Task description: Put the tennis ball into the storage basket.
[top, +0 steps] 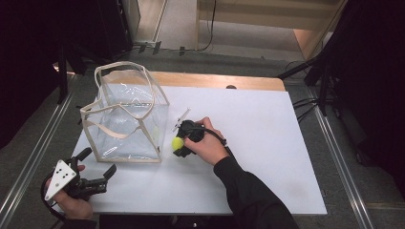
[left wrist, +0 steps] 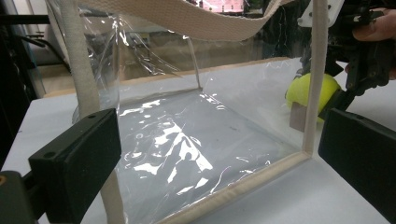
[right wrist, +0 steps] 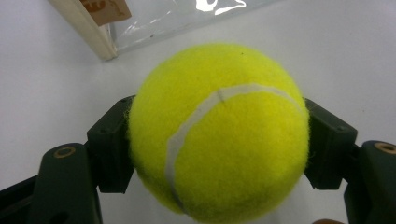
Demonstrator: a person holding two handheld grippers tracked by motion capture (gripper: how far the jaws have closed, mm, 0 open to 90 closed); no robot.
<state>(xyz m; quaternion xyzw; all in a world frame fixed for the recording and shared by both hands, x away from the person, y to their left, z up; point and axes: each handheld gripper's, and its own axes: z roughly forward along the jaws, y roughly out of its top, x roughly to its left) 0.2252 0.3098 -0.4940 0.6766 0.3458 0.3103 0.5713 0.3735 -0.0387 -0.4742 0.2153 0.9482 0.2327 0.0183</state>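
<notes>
**Ball in the grip, bag waiting just beside it**

The right gripper (right wrist: 219, 135) has its two black jaws pressed against either side of a yellow tennis ball (right wrist: 219, 133), squarely across its middle, so the hold looks sound. In the high view the ball (top: 177, 142) sits low over the white table (top: 267, 143), just beside the near right corner of the clear bag (top: 126, 119). The left gripper (top: 98, 171) rests at the table's near left corner with its jaws spread wide and nothing between them, pointed at the bag's near face (left wrist: 187, 154).

My guess is that the ball is meant for the bag. To do that well, the ball should rise straight up first: the bag's wall stands tall, and its cream webbing rim (top: 157, 138) is right against the ball's path. Once above the rim, a short move left puts it over the open mouth. The looped handles (top: 143, 93) sag across the opening and could snag the jaws, so a drop near the right side looks safest. The free gripper could pinch the near edge to steady the soft plastic.

There is plenty of bare table to the right and front; the bag itself stands close to the table's left edge.
</notes>
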